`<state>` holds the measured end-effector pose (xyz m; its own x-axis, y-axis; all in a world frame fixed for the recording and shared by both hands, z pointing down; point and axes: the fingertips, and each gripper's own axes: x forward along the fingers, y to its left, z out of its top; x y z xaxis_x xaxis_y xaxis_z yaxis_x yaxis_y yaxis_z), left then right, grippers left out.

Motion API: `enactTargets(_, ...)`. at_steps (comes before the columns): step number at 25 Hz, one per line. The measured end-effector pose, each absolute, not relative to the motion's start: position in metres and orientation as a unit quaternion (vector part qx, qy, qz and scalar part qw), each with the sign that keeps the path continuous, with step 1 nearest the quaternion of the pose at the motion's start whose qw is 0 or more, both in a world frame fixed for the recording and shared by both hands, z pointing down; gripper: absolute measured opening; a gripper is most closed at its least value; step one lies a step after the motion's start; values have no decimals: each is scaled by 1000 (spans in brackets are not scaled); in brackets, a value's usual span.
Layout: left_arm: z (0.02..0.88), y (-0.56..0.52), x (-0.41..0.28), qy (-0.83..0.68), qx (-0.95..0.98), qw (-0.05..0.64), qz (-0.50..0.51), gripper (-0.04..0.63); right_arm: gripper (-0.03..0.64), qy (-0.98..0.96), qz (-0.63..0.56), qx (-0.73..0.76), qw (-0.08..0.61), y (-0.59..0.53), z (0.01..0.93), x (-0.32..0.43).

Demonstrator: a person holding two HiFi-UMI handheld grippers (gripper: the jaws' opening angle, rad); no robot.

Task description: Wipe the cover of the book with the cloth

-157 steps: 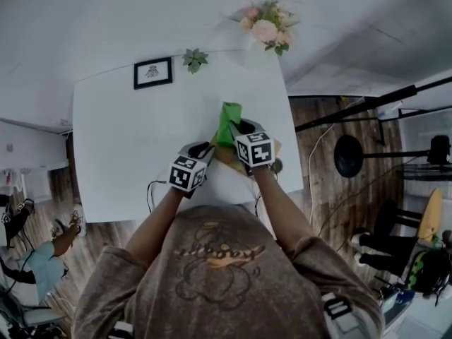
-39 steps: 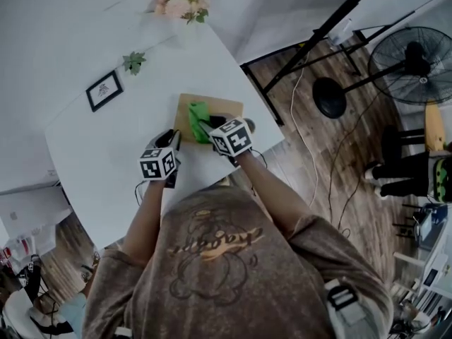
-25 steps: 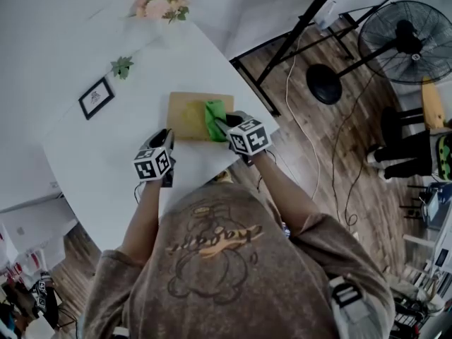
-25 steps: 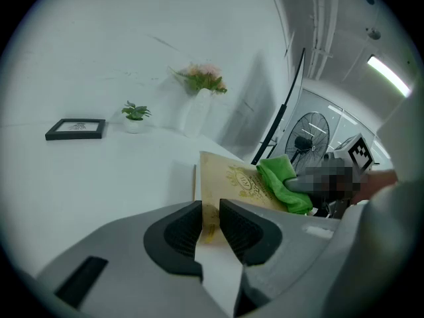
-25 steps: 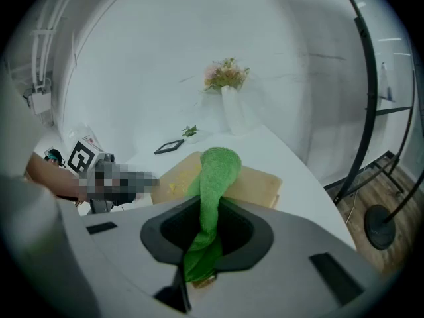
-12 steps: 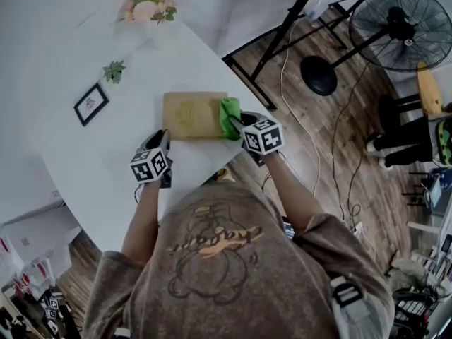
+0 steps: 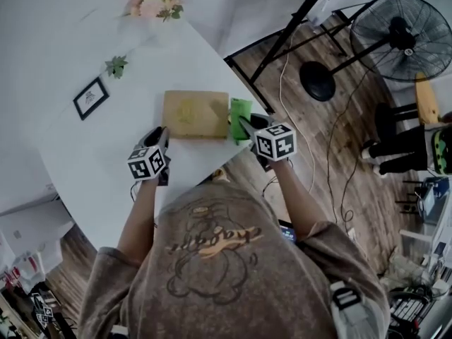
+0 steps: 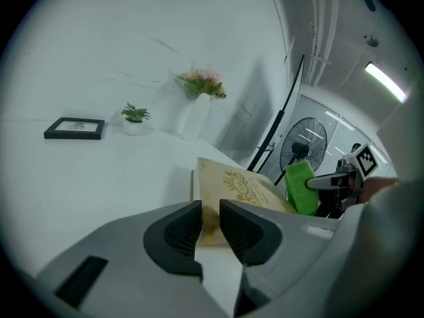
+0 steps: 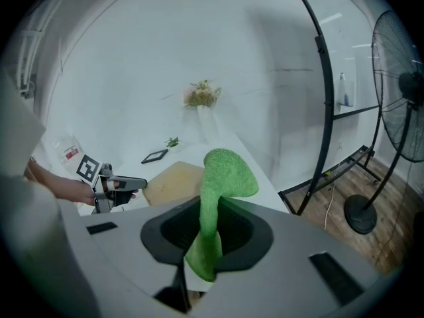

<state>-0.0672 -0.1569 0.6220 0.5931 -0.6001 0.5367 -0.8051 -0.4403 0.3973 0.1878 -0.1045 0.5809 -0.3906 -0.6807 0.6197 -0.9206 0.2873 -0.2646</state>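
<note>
Right tongs [image 7: 247, 124], clamped on the cloth [image 7: 239, 111], have dragged it across the book [image 7: 194, 113] and past its right edge; left tongs [image 7: 164, 133] stay pinched on the book's near corner, book on counter [image 7: 106, 154]; one pass likely complete.

Shirt: a brown-grey short-sleeved T-shirt [image 7: 219, 260] is worn, printed with a dark outline drawing and orange lettering | Left gripper [image 7: 164, 134]: a pale grey shell is fitted with black ribbed pads; left cube [image 7: 147, 162] is marked with black-and-white squares | Right gripper [image 7: 244, 122]: the same grey shell and black pads are seen; right cube [image 7: 275, 141] is marked alike
</note>
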Motion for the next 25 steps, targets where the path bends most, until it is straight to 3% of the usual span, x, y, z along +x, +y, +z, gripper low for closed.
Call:
enactTargets(8, 597, -154, -82, -443, 835, 302, 122, 83, 63, -836, 279, 442, 165, -134, 537, 108)
enactTargets(17, 595, -140, -128, -491, 806, 311, 108, 83, 63, -883, 275, 328, 195, -146, 550, -5)
enactTargets(25, 591, -130, -168, -529, 781, 318, 92, 83, 63, -893, 276, 272, 227, -145, 575, -62)
